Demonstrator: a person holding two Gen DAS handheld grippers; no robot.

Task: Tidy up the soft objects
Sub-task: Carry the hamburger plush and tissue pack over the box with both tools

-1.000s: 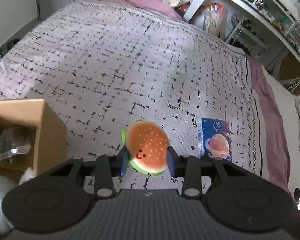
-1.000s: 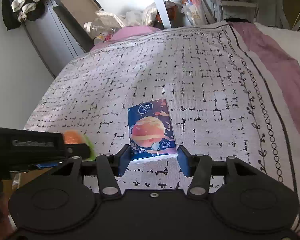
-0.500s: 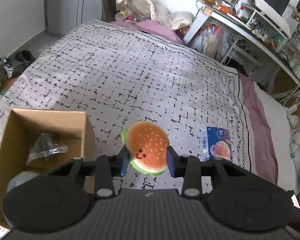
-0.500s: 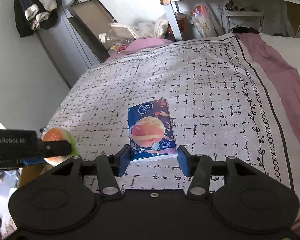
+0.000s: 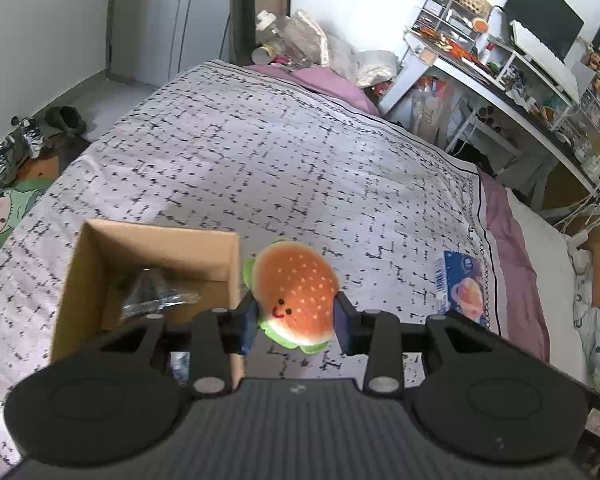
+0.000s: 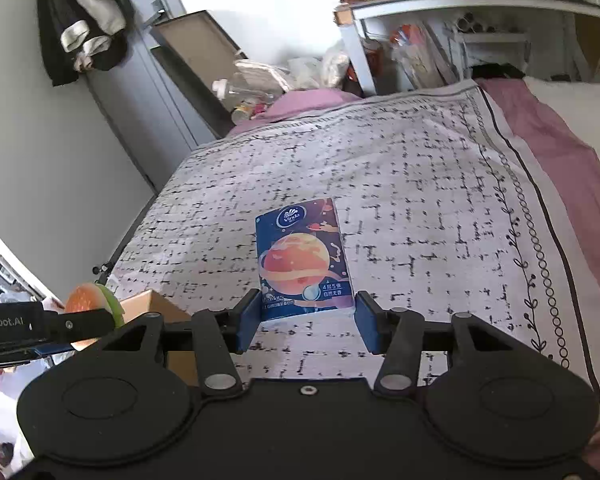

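Observation:
My left gripper is shut on a plush hamburger toy with an orange bun and a smiley face, held in the air just right of an open cardboard box. The toy also shows in the right wrist view, above the box. My right gripper holds a blue tissue pack with a planet print between its pads, above the bed. The pack also shows in the left wrist view.
The box stands on a bed with a white, black-flecked cover and holds a crinkled plastic bag. A cluttered desk stands right of the bed. Shoes lie on the floor at left.
Both grippers have risen, so more of the room shows. The left gripper with the hamburger has moved toward the box, whose inside has come into view. The right gripper still holds the tissue pack.

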